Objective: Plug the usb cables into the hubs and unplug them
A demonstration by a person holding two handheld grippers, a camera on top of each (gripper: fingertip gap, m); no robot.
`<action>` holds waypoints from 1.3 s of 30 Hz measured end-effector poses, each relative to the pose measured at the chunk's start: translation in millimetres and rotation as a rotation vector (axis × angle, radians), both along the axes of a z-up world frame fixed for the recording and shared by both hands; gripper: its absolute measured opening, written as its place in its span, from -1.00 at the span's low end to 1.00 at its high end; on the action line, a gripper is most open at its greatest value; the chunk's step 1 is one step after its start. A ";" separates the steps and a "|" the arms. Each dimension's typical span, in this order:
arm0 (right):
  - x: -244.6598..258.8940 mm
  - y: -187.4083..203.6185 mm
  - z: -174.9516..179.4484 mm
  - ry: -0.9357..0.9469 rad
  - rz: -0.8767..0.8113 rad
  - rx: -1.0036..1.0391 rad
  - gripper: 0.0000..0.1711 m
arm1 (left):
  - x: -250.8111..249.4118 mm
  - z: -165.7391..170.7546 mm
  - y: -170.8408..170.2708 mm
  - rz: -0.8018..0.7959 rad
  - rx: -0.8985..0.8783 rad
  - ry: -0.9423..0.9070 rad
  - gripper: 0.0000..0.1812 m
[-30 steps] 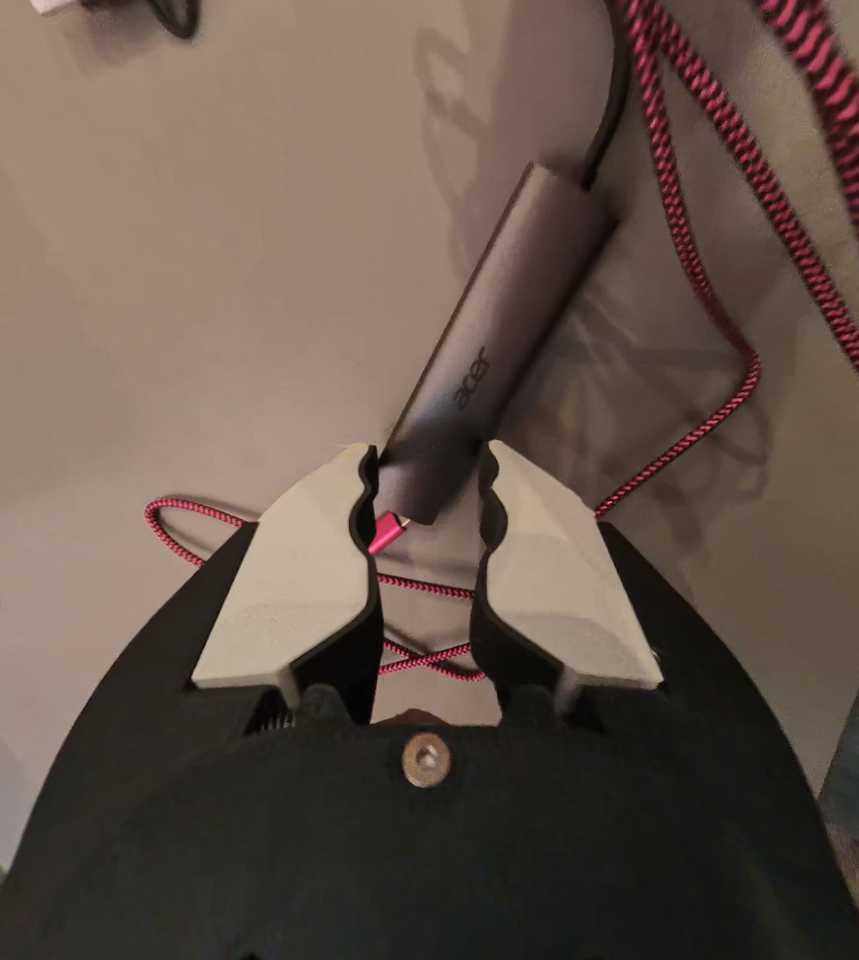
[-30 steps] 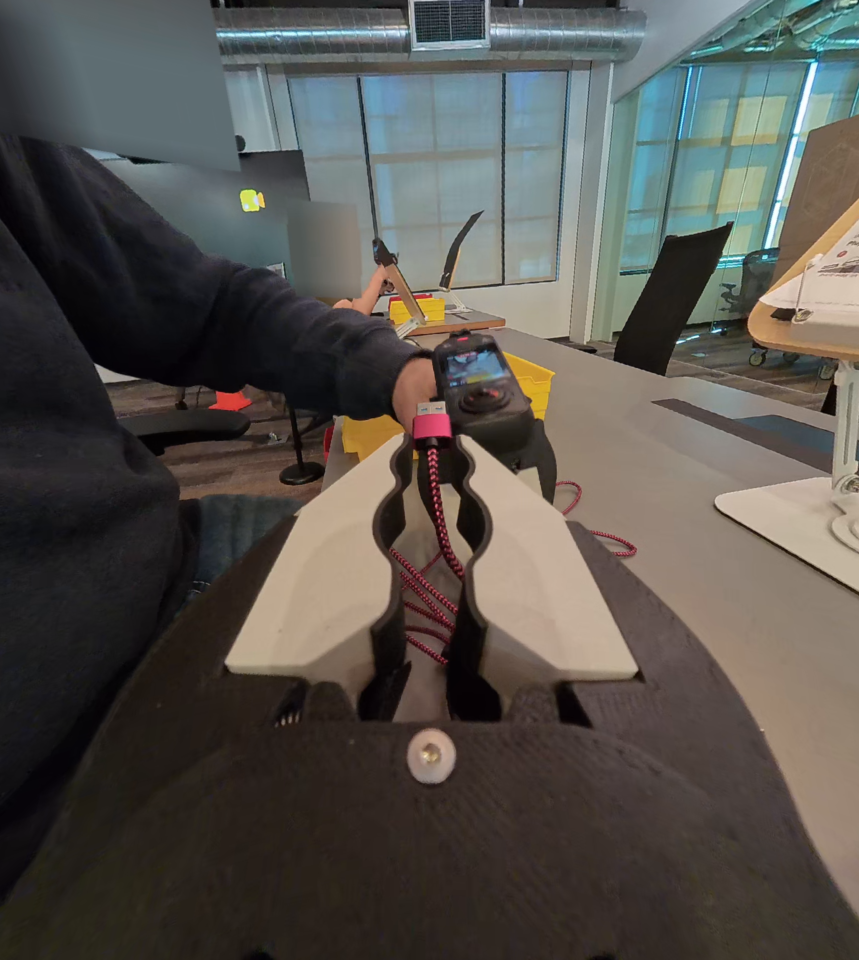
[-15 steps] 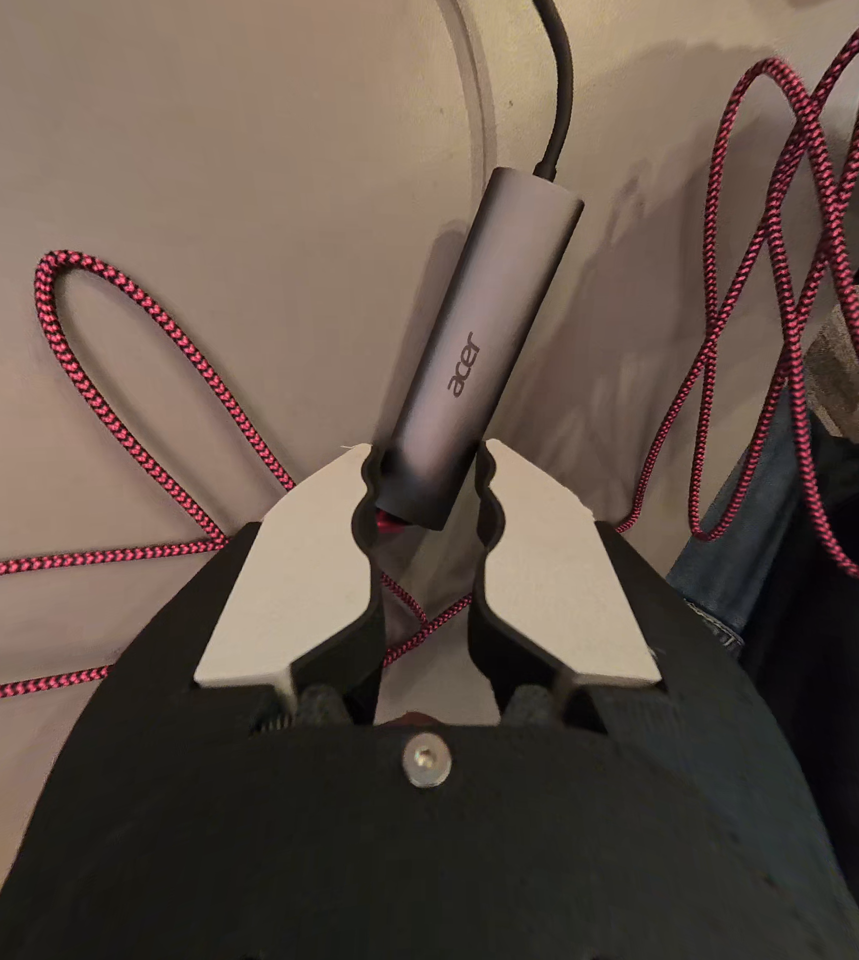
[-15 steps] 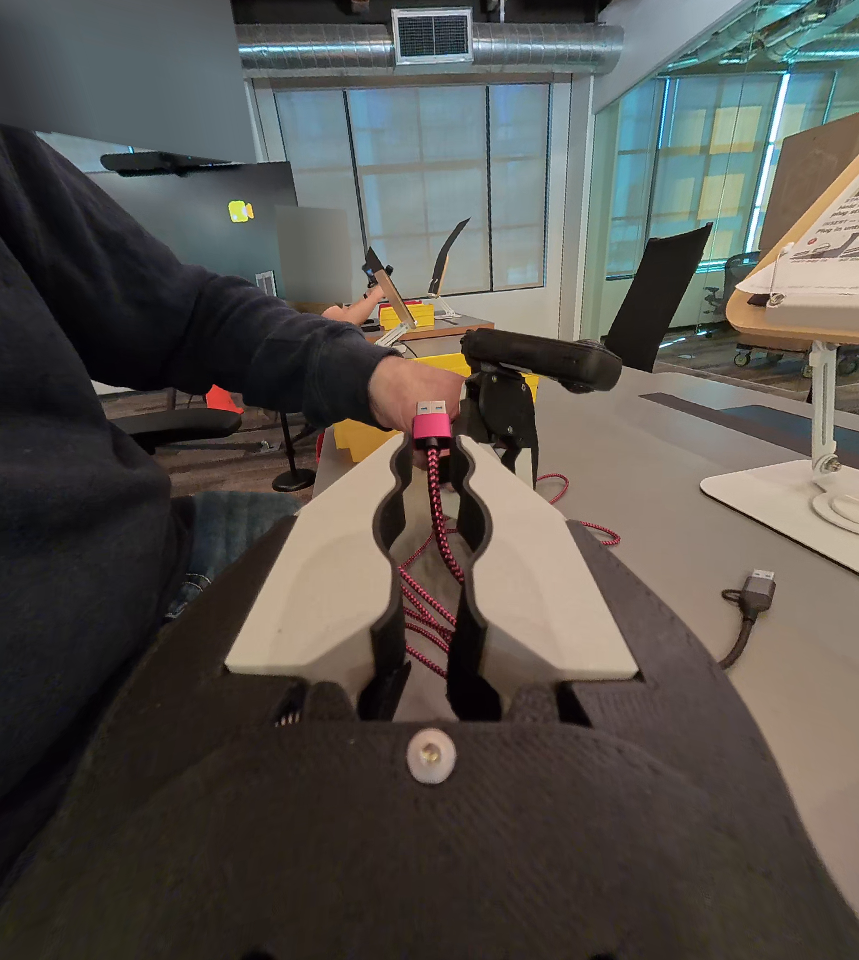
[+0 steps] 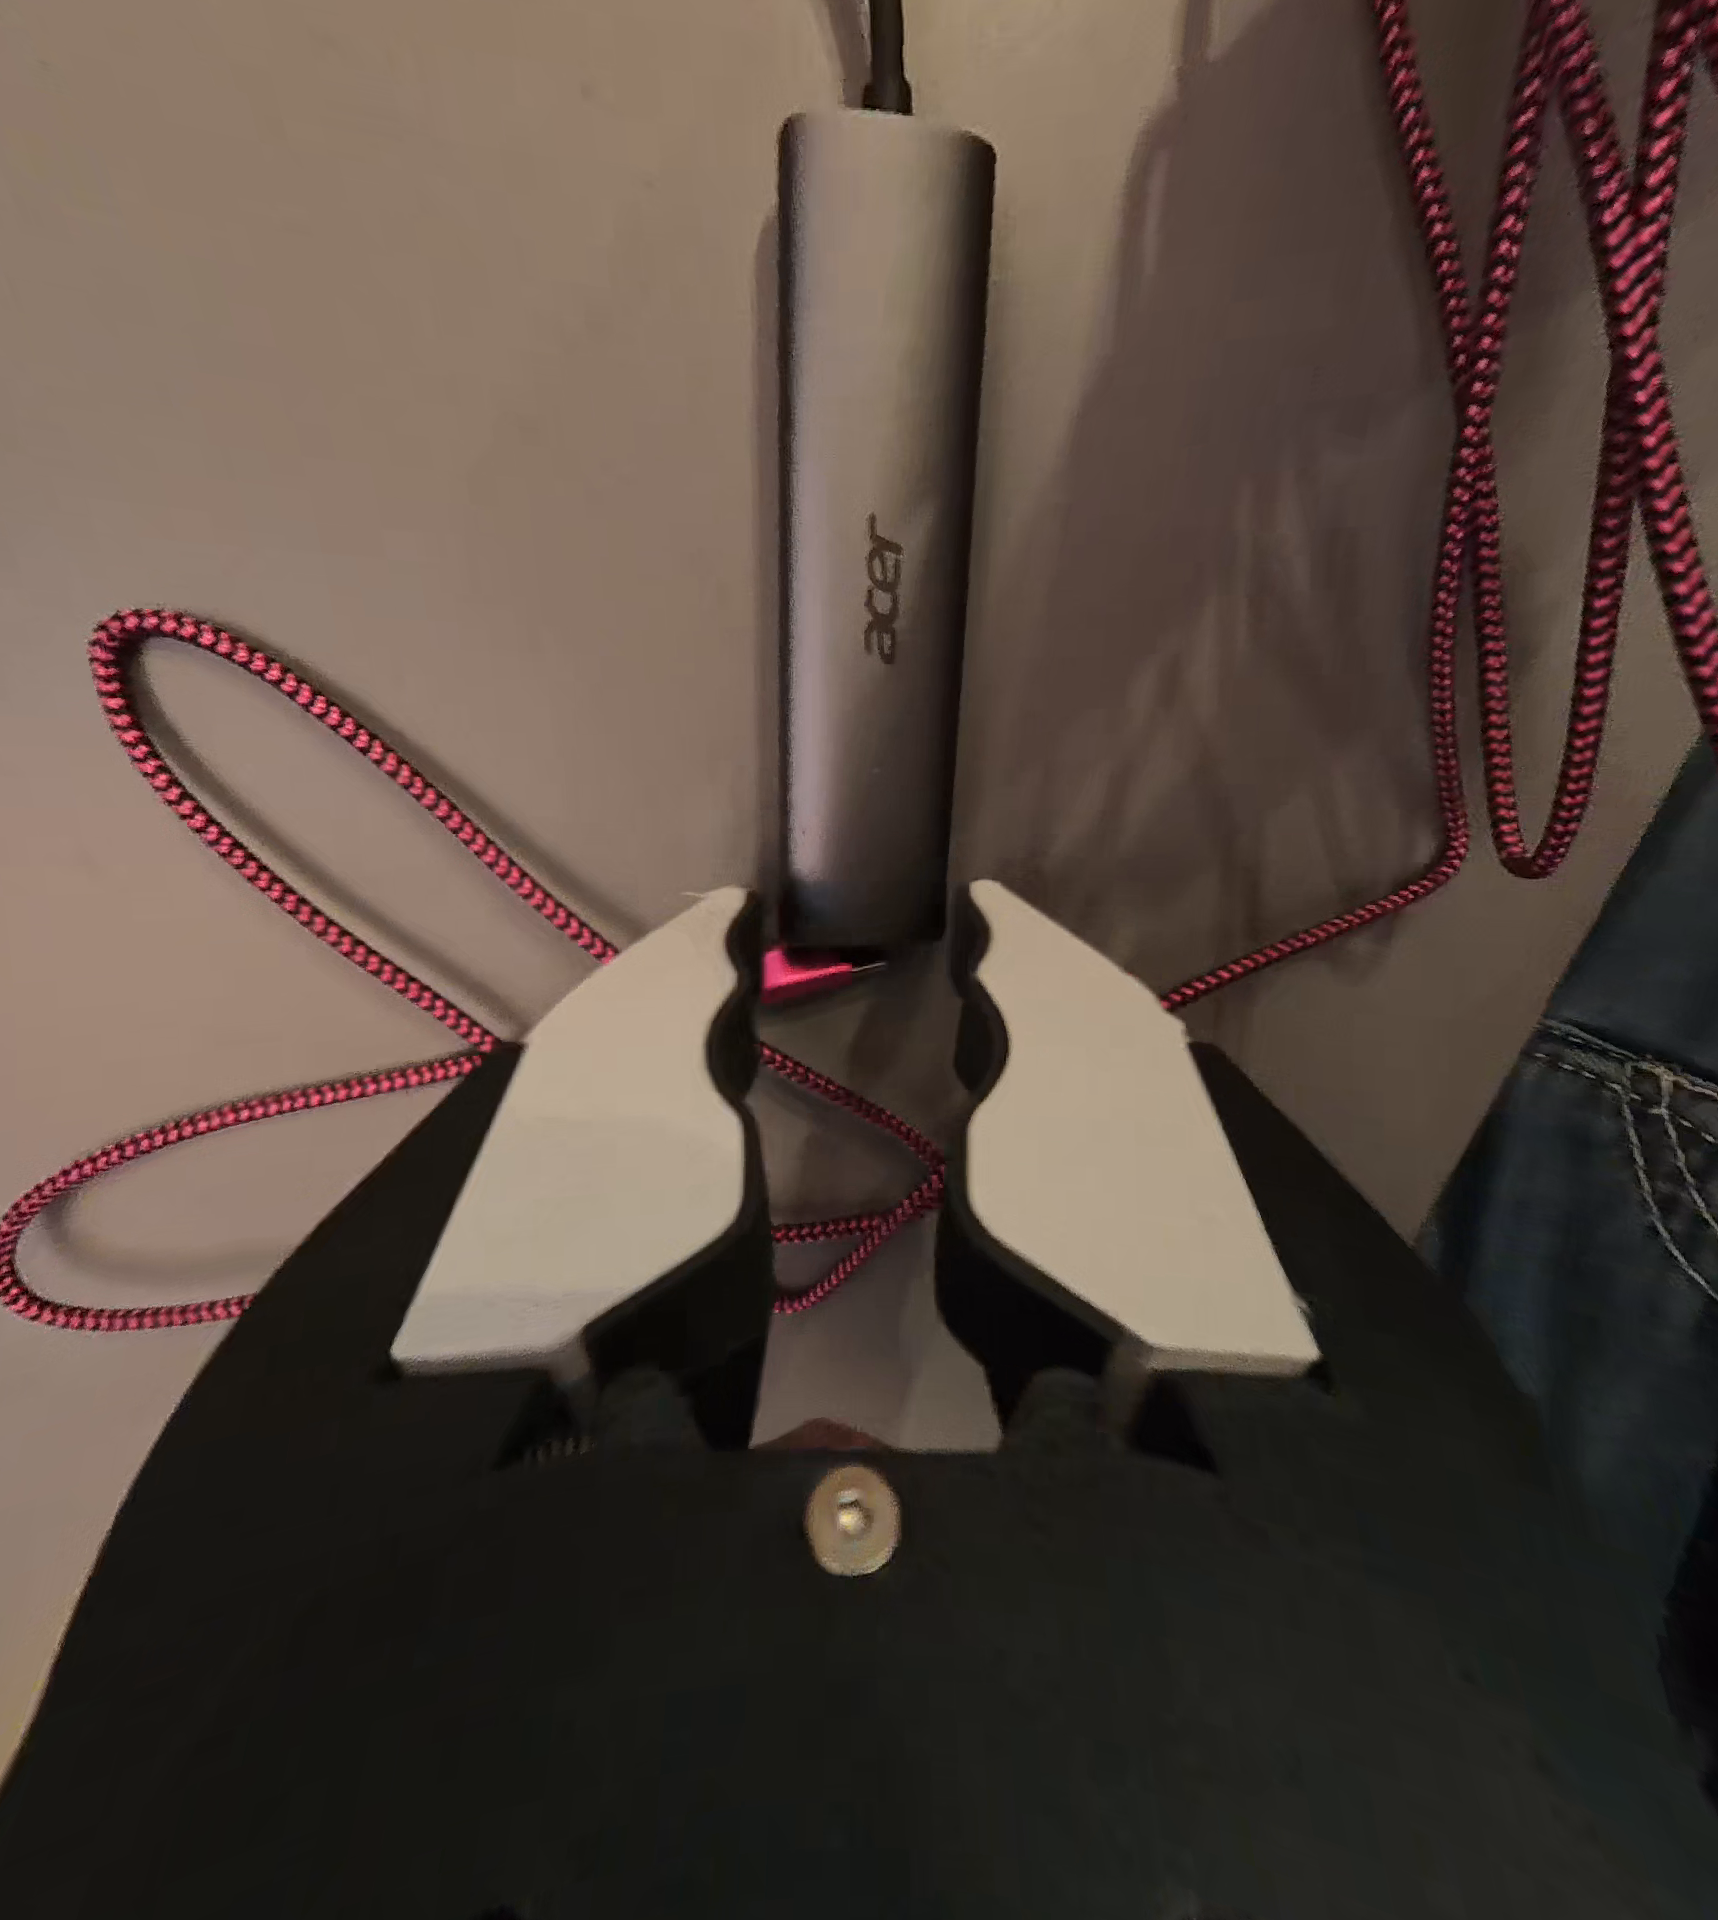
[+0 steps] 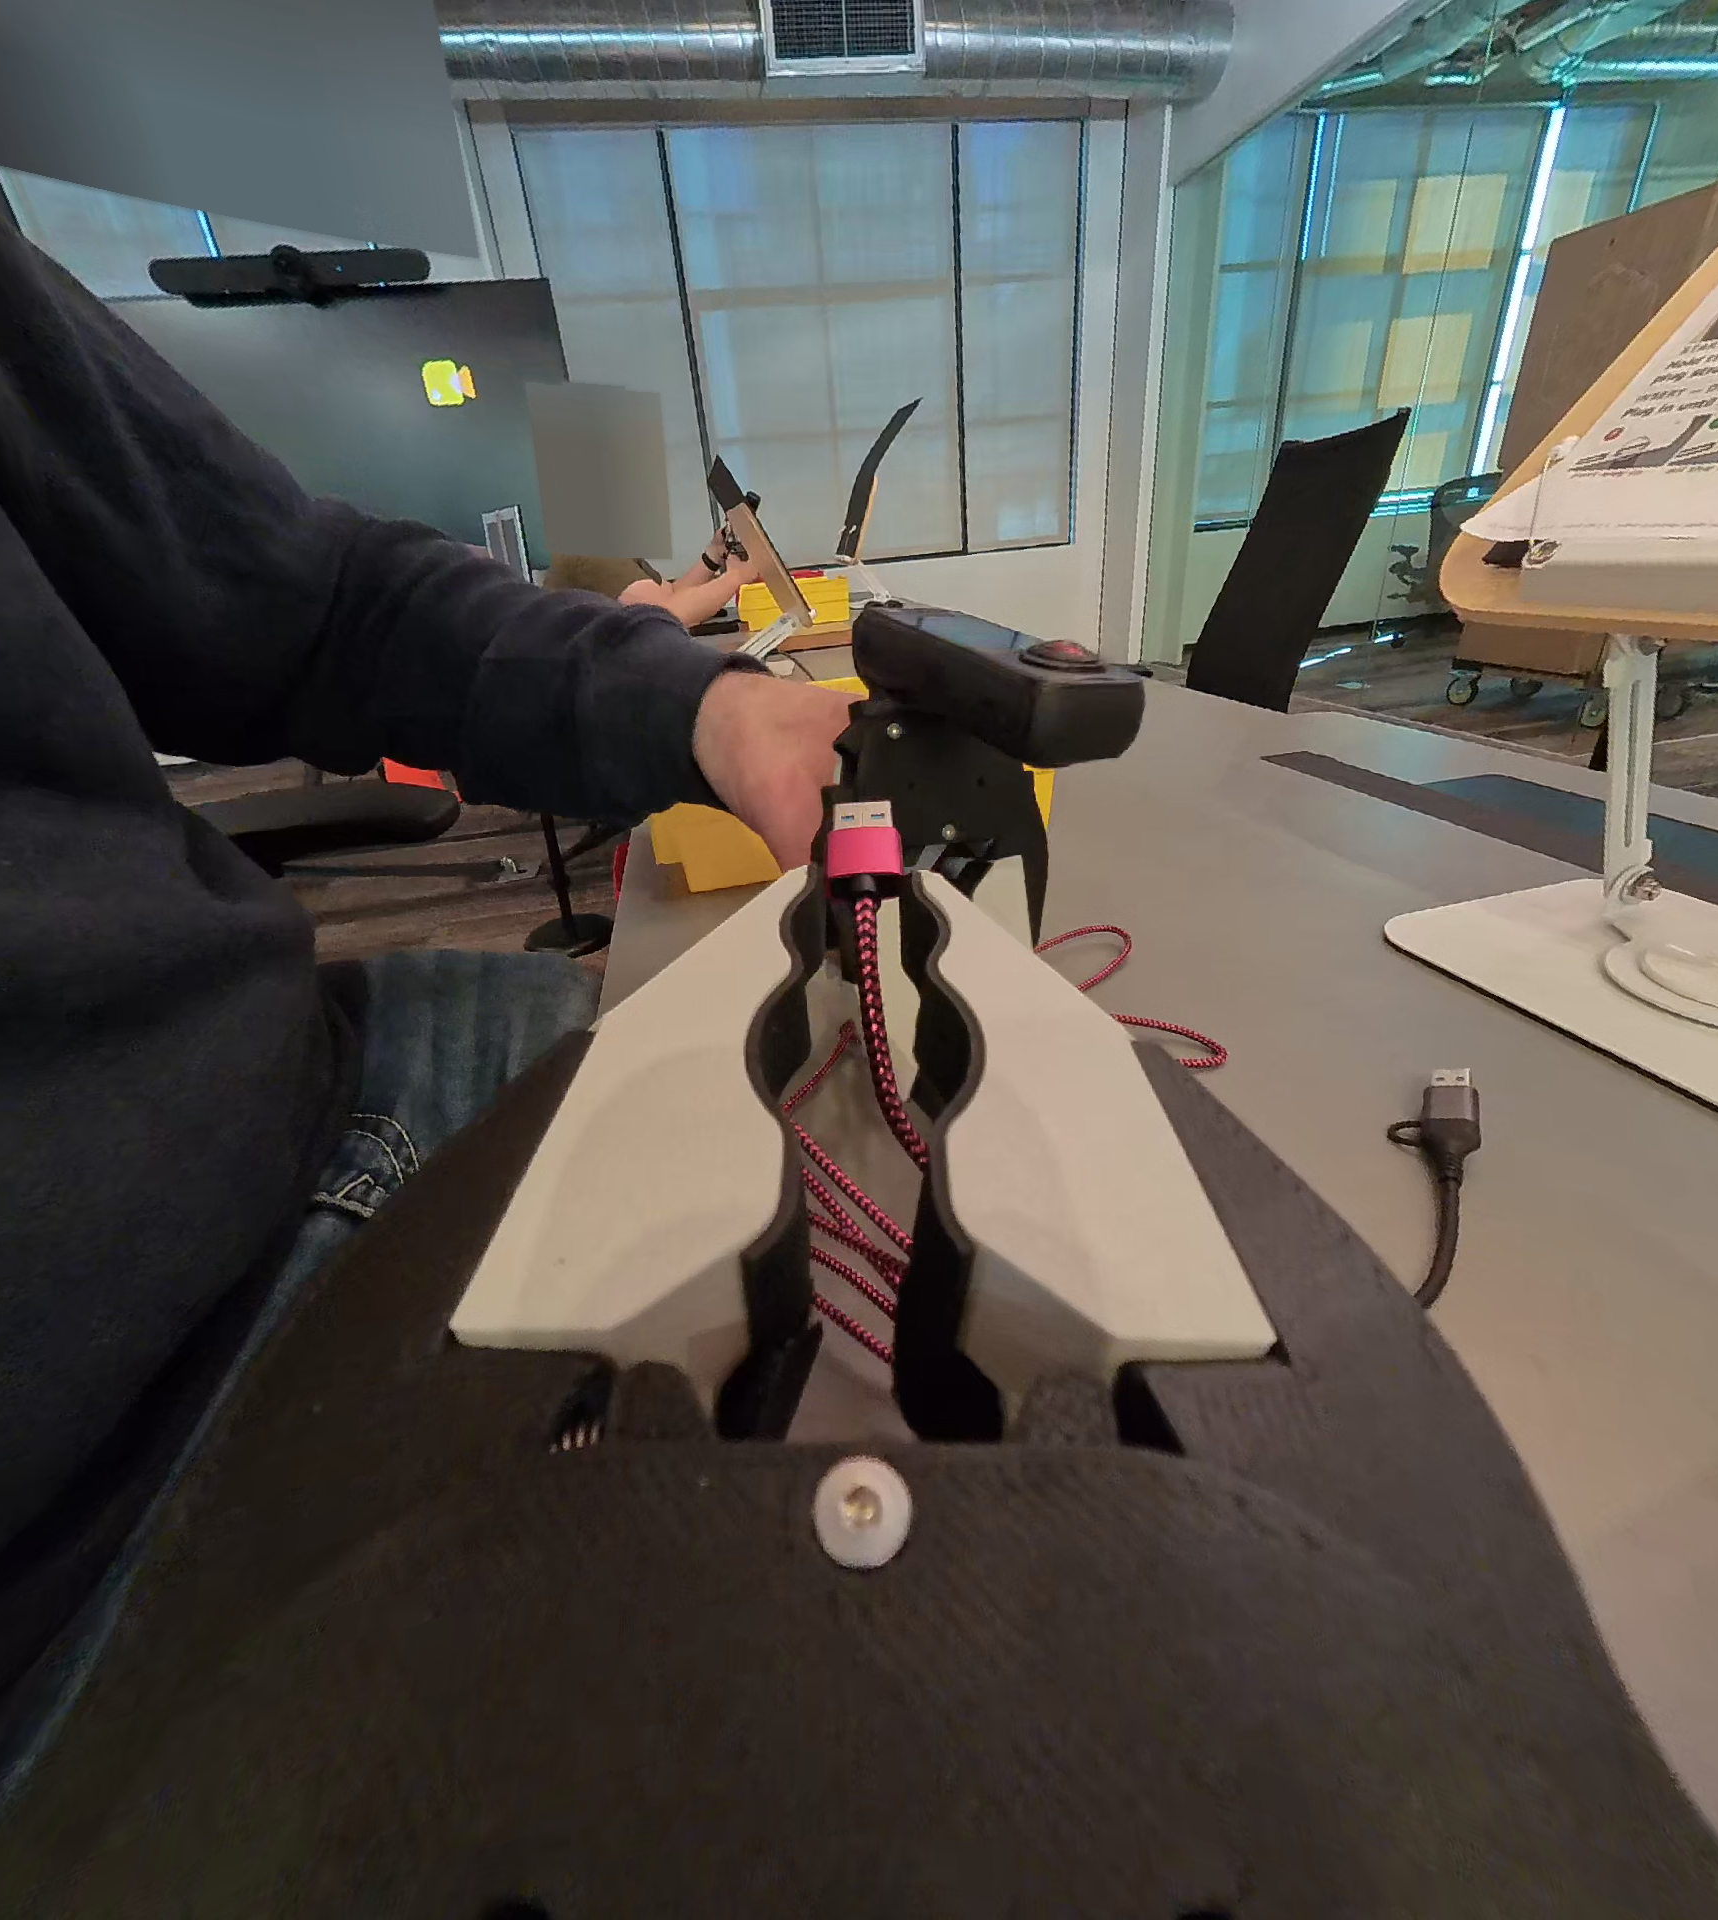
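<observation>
Fingers of the left gripper (image 5: 857, 940) are squeezing the near end of the stiff grey hub (image 5: 876, 520), while the right gripper (image 6: 860, 883) is pinching the pink plug (image 6: 863, 840) at its tips, since the braided cable (image 6: 881, 1049) looks too floppy to push.

On your table (image 6: 1613, 1351) you see a white stand (image 6: 1655, 935) with a paper sheet; behind are a black chair (image 6: 1291, 561) and yellow bins (image 6: 720, 842).

Left gripper (image 5: 857, 920) clamped; right gripper (image 6: 860, 883) likewise.
</observation>
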State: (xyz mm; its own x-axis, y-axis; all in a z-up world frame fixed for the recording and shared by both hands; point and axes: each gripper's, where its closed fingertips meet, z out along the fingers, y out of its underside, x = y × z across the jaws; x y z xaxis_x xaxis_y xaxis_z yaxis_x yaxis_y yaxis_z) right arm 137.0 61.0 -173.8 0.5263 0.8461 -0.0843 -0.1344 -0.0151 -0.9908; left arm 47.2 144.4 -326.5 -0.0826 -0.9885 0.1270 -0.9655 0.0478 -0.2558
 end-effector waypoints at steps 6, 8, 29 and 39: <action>1.6 0.3 -2.6 -0.016 -0.013 0.002 -0.86 | 9.4 1.7 -17.1 0.158 -0.109 -0.044 -0.67; 1.8 0.5 -5.3 -0.032 -0.019 0.000 -0.85 | 9.8 1.7 -19.0 0.195 -0.111 -0.067 -0.67; 8.0 -0.6 -11.5 -0.041 -0.034 -0.003 -0.85 | -32.9 91.1 25.1 0.183 0.052 -0.176 -0.68; 5.5 -1.0 -11.4 -0.043 -0.024 0.000 -0.85 | -118.0 183.6 61.8 0.089 0.223 0.106 -0.68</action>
State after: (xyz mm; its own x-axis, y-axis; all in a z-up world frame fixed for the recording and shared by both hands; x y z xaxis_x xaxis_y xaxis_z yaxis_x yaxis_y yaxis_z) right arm 142.5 60.0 -185.1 0.5498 0.8331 -0.0607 -0.0918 -0.0119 -0.9957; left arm -70.8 206.2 -142.9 0.0077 -0.9958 -0.0916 -0.9893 0.0058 -0.1459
